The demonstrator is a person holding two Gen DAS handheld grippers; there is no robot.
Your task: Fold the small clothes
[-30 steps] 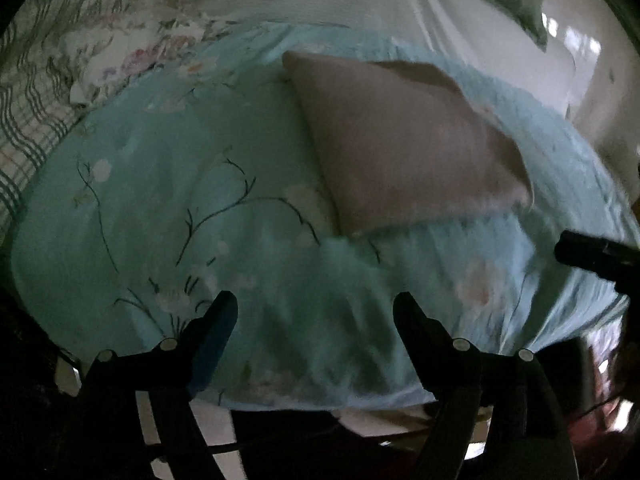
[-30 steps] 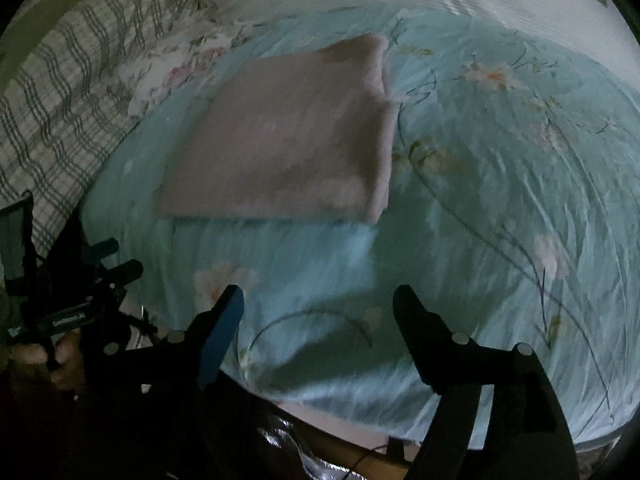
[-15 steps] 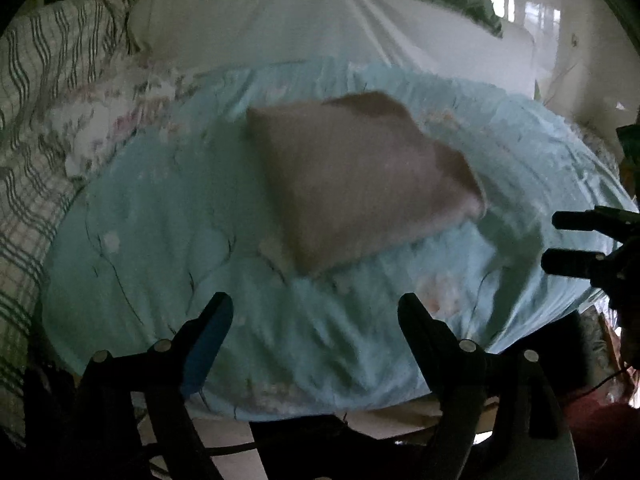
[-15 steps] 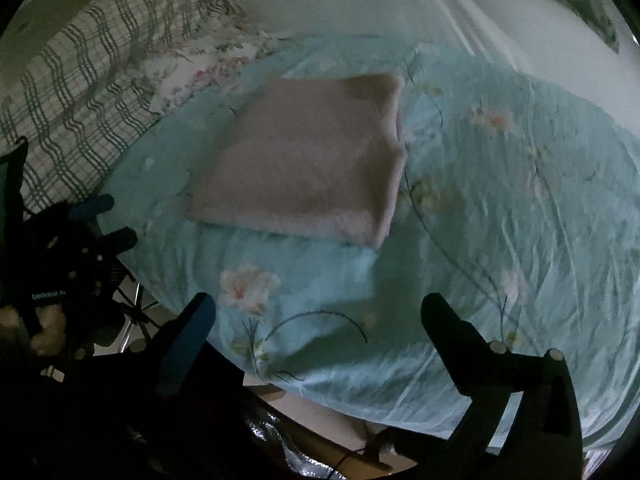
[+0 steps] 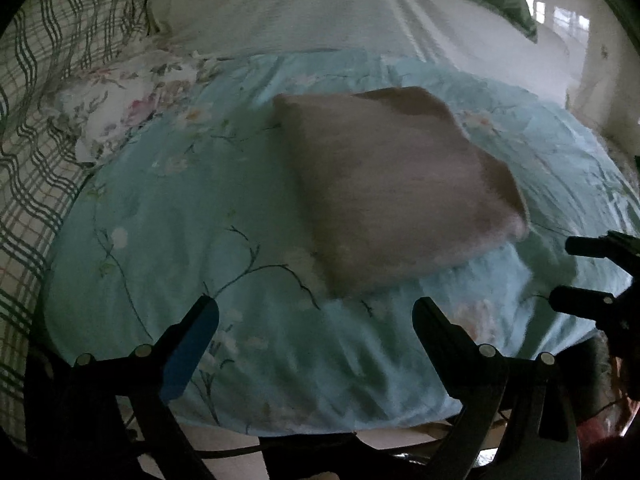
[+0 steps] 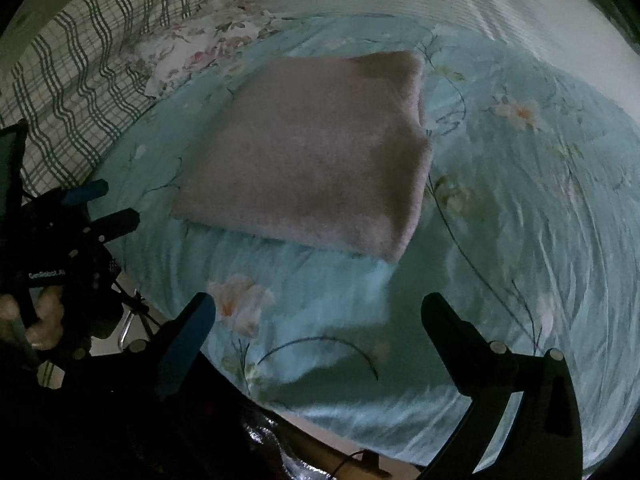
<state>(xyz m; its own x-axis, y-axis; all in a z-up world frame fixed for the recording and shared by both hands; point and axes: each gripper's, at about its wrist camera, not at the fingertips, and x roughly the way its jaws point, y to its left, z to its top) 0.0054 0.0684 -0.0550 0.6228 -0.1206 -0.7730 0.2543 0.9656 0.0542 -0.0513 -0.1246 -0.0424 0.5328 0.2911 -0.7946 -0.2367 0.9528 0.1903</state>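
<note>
Dim light falls on a bed under a pale blue floral quilt [image 5: 168, 216]. At its near edge the left claw [image 5: 316, 316] is opening wide, nothing between its fingers; the right claw [image 6: 320, 312] stands fully spread and empty beside it. Beyond both, a folded greyish-pink garment [image 5: 392, 192] lies flat on the quilt. Farther left sit a floral pillow [image 5: 120, 100] and checked bedding [image 5: 36, 128]; a white sheet [image 5: 300, 12] lies beyond.
</note>
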